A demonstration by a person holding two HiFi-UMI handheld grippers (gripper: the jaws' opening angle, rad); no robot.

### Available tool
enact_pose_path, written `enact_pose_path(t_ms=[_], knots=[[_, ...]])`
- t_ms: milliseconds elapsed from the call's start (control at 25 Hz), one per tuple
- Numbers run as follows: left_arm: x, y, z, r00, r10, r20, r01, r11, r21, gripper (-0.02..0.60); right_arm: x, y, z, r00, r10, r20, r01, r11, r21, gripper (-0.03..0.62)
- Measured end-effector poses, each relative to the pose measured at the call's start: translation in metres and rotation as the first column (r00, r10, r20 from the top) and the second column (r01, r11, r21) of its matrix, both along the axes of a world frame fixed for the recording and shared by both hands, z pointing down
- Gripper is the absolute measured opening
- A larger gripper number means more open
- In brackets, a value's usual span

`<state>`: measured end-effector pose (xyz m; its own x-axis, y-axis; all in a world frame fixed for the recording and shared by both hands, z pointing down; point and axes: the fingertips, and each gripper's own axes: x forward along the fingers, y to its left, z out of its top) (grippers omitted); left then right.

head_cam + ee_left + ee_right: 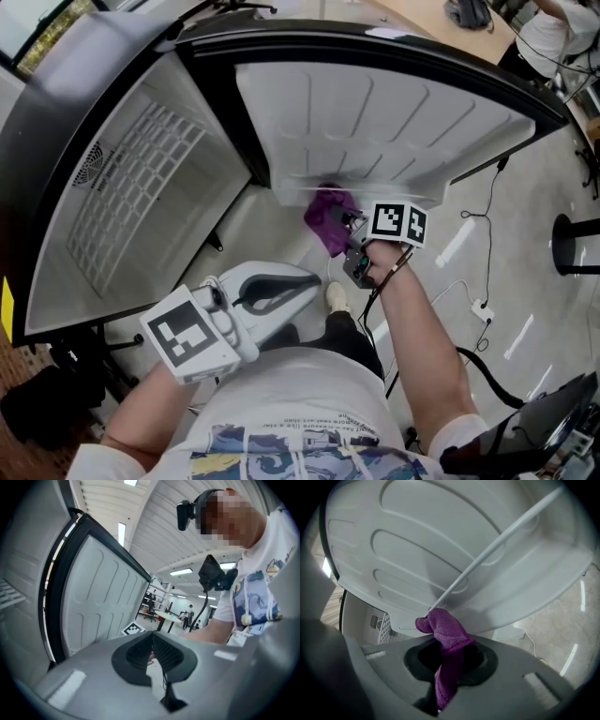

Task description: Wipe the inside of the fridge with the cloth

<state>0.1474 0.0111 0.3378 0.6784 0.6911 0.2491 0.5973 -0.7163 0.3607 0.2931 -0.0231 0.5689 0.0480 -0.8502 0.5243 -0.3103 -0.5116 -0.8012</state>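
The purple cloth (327, 217) is pinched in my right gripper (352, 232), which is shut on it. In the right gripper view the cloth (446, 634) bunches up from between the jaws and touches the lower shelf of the white fridge door (454, 550), by the end of its thin rail (487, 550). In the head view the fridge door (394, 122) stands wide open. Left of it is the fridge interior (56, 216) with a wire shelf (131, 197). My left gripper (312, 277) hangs back near the person's waist, away from the fridge; its jaws (153, 641) meet with nothing between them.
Cables and a white power strip (483, 309) lie on the floor to the right. A black stool base (574, 246) stands at the right edge. The person's shoe (336, 296) is just below the door. A dark bag (42, 403) sits at the lower left.
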Motion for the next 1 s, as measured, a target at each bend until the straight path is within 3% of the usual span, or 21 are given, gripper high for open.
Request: enact_pose_path(t_ms=[1000], knots=[[0.042,0.042,0.006,0.991,0.131,-0.032,-0.131,0.991,-0.005,0.005,0.035,0.074,0.01,0.994,0.11,-0.019,-0.111,0.992,-0.058,0.054]])
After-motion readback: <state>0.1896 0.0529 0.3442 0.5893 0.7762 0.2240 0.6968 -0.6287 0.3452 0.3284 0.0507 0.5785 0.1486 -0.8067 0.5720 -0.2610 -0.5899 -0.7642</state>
